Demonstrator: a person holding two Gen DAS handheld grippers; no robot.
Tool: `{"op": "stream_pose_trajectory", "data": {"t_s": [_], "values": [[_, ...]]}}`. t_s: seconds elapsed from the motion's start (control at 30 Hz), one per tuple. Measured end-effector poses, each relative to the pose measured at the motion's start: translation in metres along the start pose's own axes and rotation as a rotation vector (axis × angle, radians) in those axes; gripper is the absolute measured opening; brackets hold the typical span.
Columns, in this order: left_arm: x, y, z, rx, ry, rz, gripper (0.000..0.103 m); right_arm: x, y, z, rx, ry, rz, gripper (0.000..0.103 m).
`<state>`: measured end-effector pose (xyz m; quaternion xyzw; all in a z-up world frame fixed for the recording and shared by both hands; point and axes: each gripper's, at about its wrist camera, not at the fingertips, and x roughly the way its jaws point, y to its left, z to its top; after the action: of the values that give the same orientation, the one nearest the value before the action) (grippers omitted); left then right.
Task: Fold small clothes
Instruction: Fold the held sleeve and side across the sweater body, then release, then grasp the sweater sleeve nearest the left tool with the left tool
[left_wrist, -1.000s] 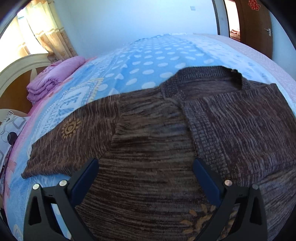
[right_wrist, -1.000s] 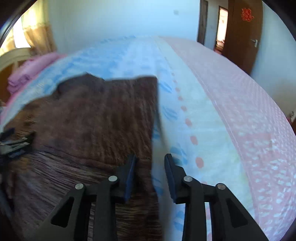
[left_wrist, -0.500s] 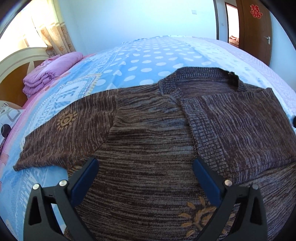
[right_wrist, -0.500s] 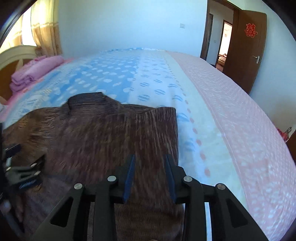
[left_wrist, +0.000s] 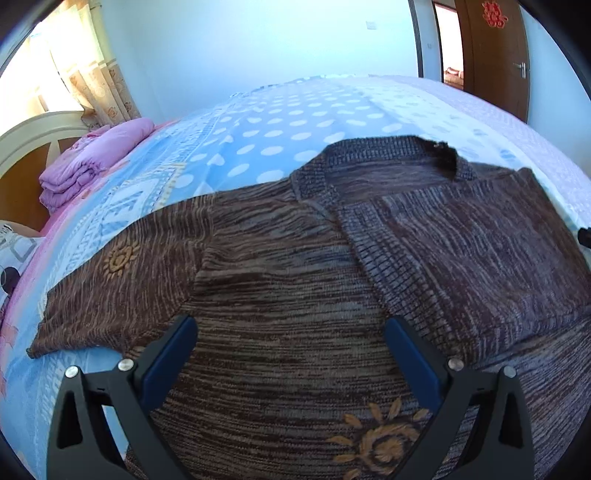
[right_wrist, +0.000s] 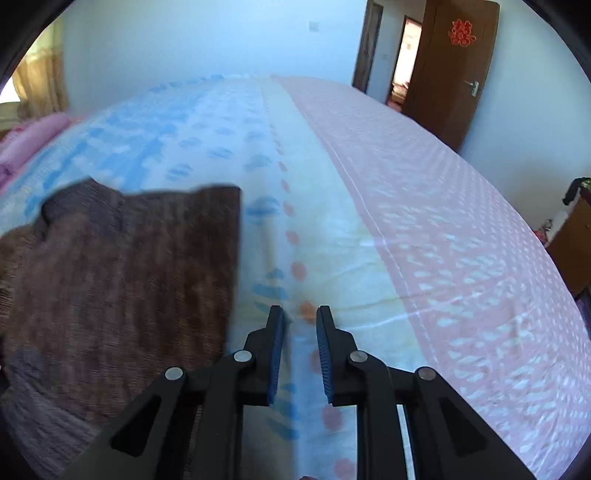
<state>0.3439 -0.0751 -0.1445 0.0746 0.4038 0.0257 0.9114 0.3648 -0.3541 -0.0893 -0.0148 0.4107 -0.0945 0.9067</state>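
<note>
A brown striped knit sweater (left_wrist: 295, 288) lies flat on the bed, collar away from me. Its right sleeve is folded in over the body; its left sleeve (left_wrist: 118, 273) lies spread out to the left. My left gripper (left_wrist: 290, 325) is open wide and empty, just above the sweater's body. In the right wrist view the sweater (right_wrist: 122, 280) fills the left side, blurred. My right gripper (right_wrist: 300, 314) is over the bare sheet just right of the sweater's folded edge, jaws a narrow gap apart with nothing between them.
The bed (right_wrist: 424, 229) has a blue dotted and pink patterned sheet. A folded purple blanket (left_wrist: 92, 162) lies by the headboard (left_wrist: 33, 147) at far left. A wooden door (right_wrist: 454, 70) stands open at the back right. A cabinet (right_wrist: 576, 236) is at the right edge.
My right gripper has swung right, off the sweater's edge and onto the bare sheet. My left gripper has lifted slightly and stays open over the sweater.
</note>
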Motion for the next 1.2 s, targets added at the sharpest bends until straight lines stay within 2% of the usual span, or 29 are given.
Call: {"op": "stream_pose_trajectory", "data": {"t_s": [0.03,0.07,0.1,0.13,0.2,0.23,0.27,0.3,0.33,0.37,0.47,0.6,0.7,0.8,0.87,0.9,0.97,1.07,1.13,1.2], "values": [[-0.001,0.003,0.0,-0.018,-0.005,-0.011,0.103,-0.005,0.002,0.001,0.011,-0.021,0.035,0.027],[-0.003,0.007,0.0,-0.046,-0.014,-0.022,0.103,-0.009,0.008,0.004,0.017,-0.03,0.088,0.051],[-0.005,0.013,0.0,-0.081,-0.028,-0.031,0.103,-0.01,0.014,0.006,0.014,-0.03,0.124,0.061],[-0.008,0.02,-0.001,-0.117,-0.043,-0.043,0.103,-0.011,0.019,0.008,0.008,-0.034,0.146,0.064],[-0.01,0.029,-0.002,-0.164,-0.054,-0.042,0.103,-0.004,0.038,0.012,-0.047,-0.007,0.127,0.059],[-0.012,0.035,-0.003,-0.194,-0.064,-0.037,0.103,0.001,0.044,0.011,-0.071,0.018,0.109,0.041],[-0.012,0.04,-0.004,-0.224,-0.068,-0.04,0.103,0.01,0.05,0.007,-0.096,0.071,0.086,0.033],[-0.01,0.043,-0.004,-0.241,-0.063,-0.041,0.103,0.013,0.049,0.008,-0.083,0.072,0.089,0.032],[-0.007,0.046,-0.004,-0.255,-0.05,-0.046,0.103,0.013,0.049,0.01,-0.079,0.075,0.082,0.022],[-0.005,0.047,-0.004,-0.258,-0.037,-0.052,0.103,0.012,0.049,0.009,-0.092,0.078,0.058,0.005],[-0.001,0.042,-0.003,-0.238,-0.015,-0.053,0.103,0.009,0.037,0.003,-0.076,0.061,0.056,0.005],[0.0,0.028,-0.003,-0.161,-0.009,-0.038,0.103,0.015,0.007,0.001,0.026,0.078,0.029,0.0],[0.004,0.016,-0.002,-0.098,0.02,-0.001,0.103,0.018,-0.003,-0.004,-0.004,0.072,0.014,0.0],[0.003,0.008,-0.002,-0.054,0.018,0.023,0.103,0.011,-0.007,-0.005,-0.005,0.065,0.047,0.0],[0.003,0.008,-0.003,-0.05,0.019,0.022,0.103,0.0,-0.014,-0.007,0.042,0.044,0.097,0.001],[0.004,0.009,-0.003,-0.053,0.023,0.018,0.103,-0.007,-0.015,-0.008,0.06,0.02,0.13,0.003],[0.006,0.01,-0.002,-0.058,0.034,0.014,0.103,-0.021,-0.004,-0.013,0.034,-0.016,0.153,0.019],[0.007,0.008,-0.002,-0.052,0.04,0.023,0.103,-0.031,0.017,-0.024,-0.04,-0.022,0.209,0.019],[0.006,0.008,-0.002,-0.053,0.041,0.021,0.103,-0.023,0.024,-0.037,-0.093,0.037,0.157,0.019],[0.006,0.016,-0.003,-0.075,0.052,0.003,0.103,-0.024,0.022,-0.042,-0.123,0.024,0.097,0.034]]}}
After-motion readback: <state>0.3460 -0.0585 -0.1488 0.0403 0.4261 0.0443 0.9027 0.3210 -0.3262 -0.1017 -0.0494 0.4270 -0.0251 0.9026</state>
